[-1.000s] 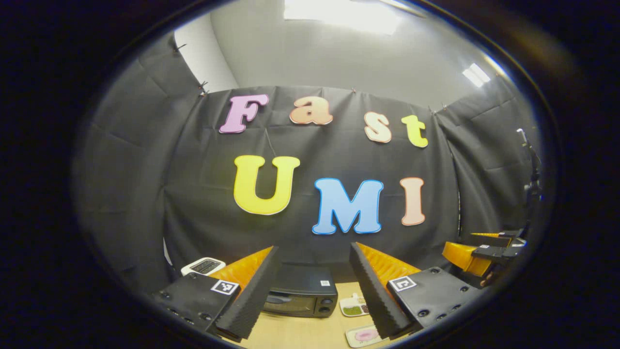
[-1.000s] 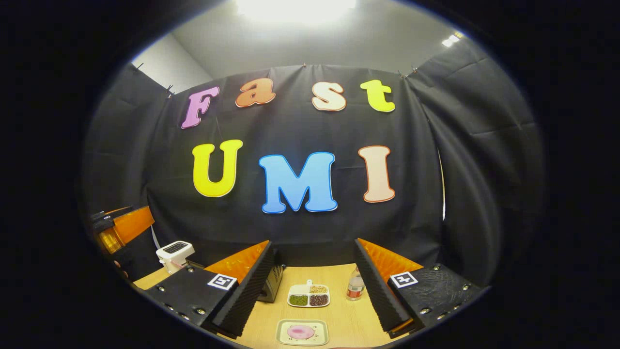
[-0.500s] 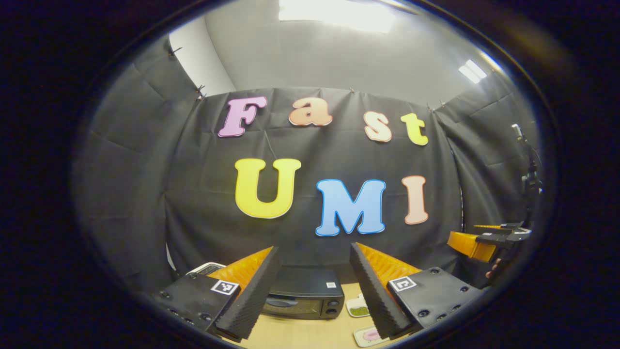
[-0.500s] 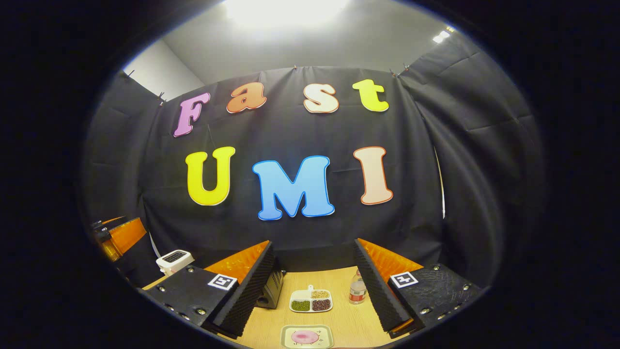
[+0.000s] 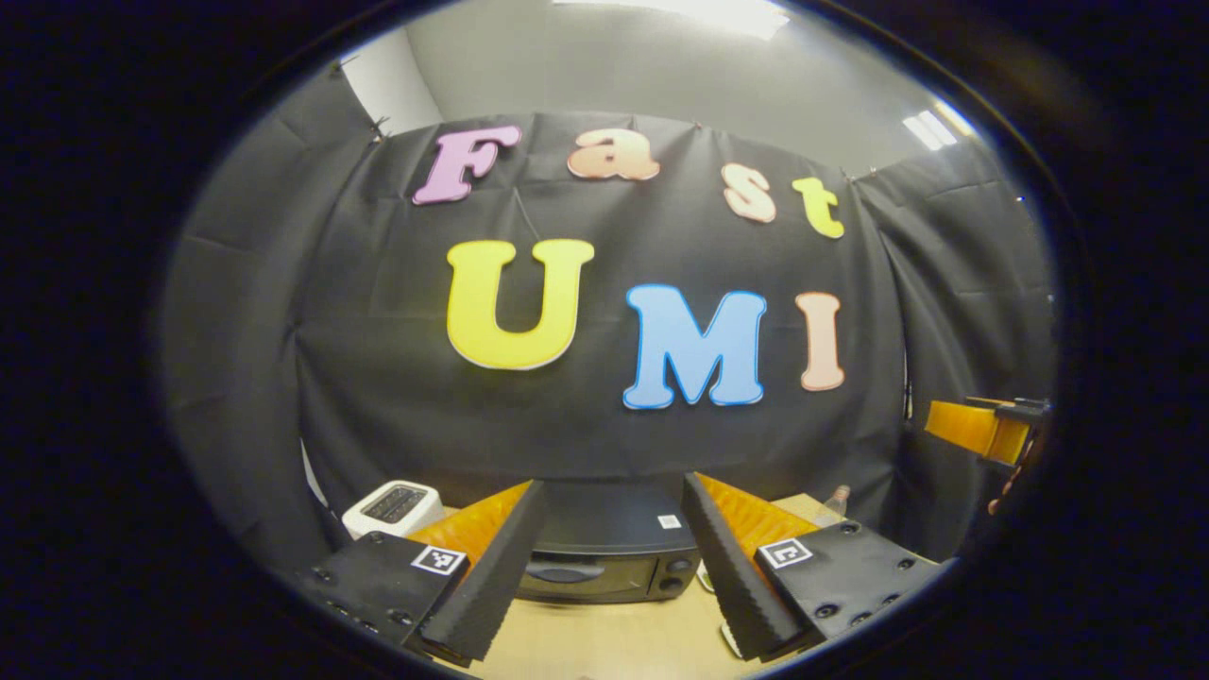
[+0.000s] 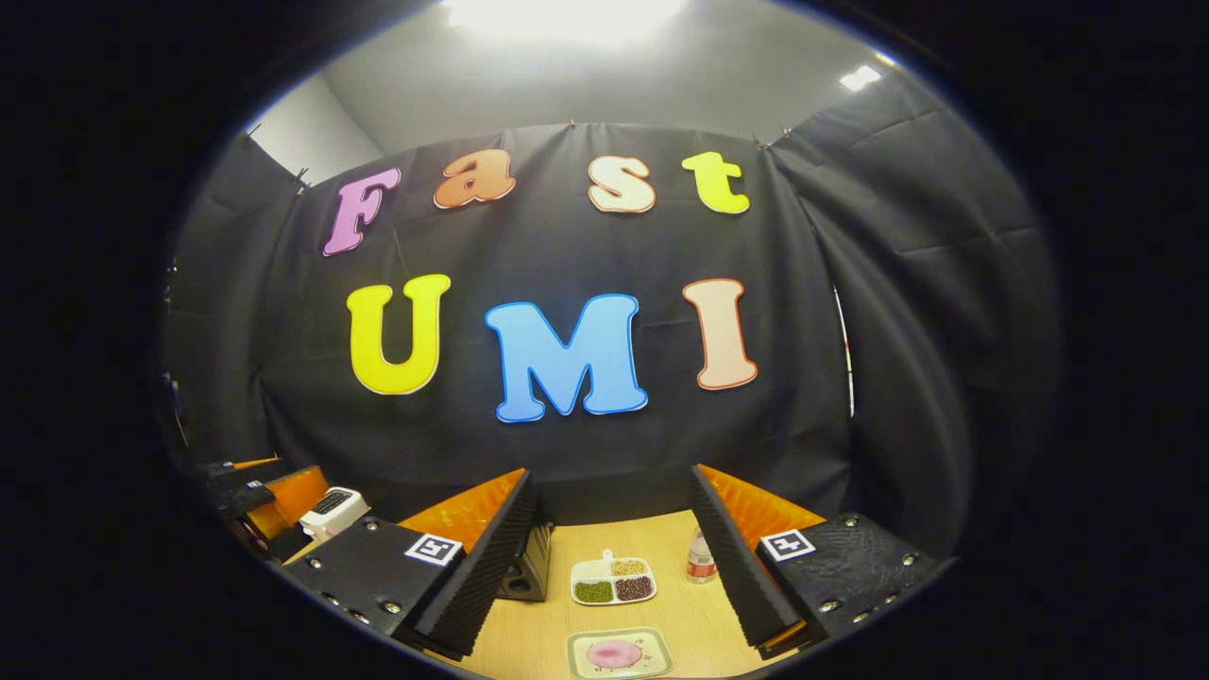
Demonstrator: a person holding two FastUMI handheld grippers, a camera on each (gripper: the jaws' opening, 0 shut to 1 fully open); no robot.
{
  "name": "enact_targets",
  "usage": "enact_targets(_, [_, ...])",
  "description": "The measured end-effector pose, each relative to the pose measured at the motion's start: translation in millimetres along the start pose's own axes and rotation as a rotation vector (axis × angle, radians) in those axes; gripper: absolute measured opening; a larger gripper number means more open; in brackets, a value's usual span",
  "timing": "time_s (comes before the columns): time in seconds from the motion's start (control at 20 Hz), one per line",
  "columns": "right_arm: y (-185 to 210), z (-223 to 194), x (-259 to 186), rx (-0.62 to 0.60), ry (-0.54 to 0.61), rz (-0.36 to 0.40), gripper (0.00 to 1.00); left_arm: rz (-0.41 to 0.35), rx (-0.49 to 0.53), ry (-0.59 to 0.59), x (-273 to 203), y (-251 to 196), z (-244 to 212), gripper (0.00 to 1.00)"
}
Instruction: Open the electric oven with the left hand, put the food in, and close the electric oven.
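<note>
White slotted toaster, far left. Left gripper, fingers spread, empty, facing closed black electric oven on wooden table. Right gripper, spread, above pink food on square plate. Nothing begun: opening, loading, closing remain.

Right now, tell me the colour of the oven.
Black, door and top alike; the oven shows best in the left gripper view.

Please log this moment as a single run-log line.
phase: approach | oven: door closed | left gripper: open, facing oven | right gripper: open, empty | food plate: on table
</note>
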State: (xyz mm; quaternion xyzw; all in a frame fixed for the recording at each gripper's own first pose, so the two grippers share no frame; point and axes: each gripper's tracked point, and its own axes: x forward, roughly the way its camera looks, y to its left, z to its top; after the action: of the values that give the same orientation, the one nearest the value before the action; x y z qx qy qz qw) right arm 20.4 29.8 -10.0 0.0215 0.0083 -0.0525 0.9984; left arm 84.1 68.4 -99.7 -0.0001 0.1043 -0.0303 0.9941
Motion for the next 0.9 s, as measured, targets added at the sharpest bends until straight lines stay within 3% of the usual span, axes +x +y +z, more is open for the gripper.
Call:
enact_targets(0.5, [-15, -21, 5, -0.027, 0.052, -0.114, 0.99, 0.009, 0.037, 0.285, 116, 46, -146, 1.00])
enact_targets(0.6, [-19, -22, 8, -0.027, 0.059, -0.136, 0.99, 0.009, 0.065, 0.306, 132, 50, -162, 0.92])
enact_targets(0.75, [-24, -22, 12, -0.023, 0.065, -0.163, 0.99, 0.014, 0.046, 0.343, 148, 52, -183, 1.00])
enact_targets(0.9, [-24, -24, 14, -0.024, 0.077, -0.180, 1.00, 0.028, 0.054, 0.378, 156, 61, -201, 0.97])
